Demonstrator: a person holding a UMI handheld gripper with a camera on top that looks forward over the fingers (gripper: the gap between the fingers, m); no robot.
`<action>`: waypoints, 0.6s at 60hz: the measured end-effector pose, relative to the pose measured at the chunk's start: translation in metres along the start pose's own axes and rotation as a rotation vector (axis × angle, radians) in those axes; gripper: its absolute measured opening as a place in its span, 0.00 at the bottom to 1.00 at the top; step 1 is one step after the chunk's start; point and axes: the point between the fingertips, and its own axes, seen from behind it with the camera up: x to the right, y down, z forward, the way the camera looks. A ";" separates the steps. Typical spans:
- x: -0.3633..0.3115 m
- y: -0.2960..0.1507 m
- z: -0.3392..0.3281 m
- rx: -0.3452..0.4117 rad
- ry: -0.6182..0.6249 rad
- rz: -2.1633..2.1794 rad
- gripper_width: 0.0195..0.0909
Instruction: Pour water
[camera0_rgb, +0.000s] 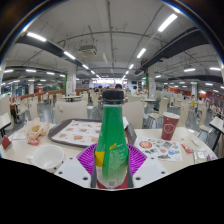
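The tool grips a green bottle upright, both purple pads pressed to its sides, dark cap on. Beyond it on the white desk lie a tray, a red paper cup and a white bowl. A canteen hall stretches behind.

Camera rides the gripper, facing forward (close) along its fingers over a table.

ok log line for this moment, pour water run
gripper: shut on green bottle | bottle: upright, cap on | ahead: red cup, tray on table | pour: not started
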 end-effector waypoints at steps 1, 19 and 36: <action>0.000 0.000 0.000 -0.005 -0.002 0.003 0.33; -0.006 -0.005 -0.053 -0.231 -0.054 0.015 0.91; -0.023 -0.068 -0.177 -0.354 0.063 -0.048 0.92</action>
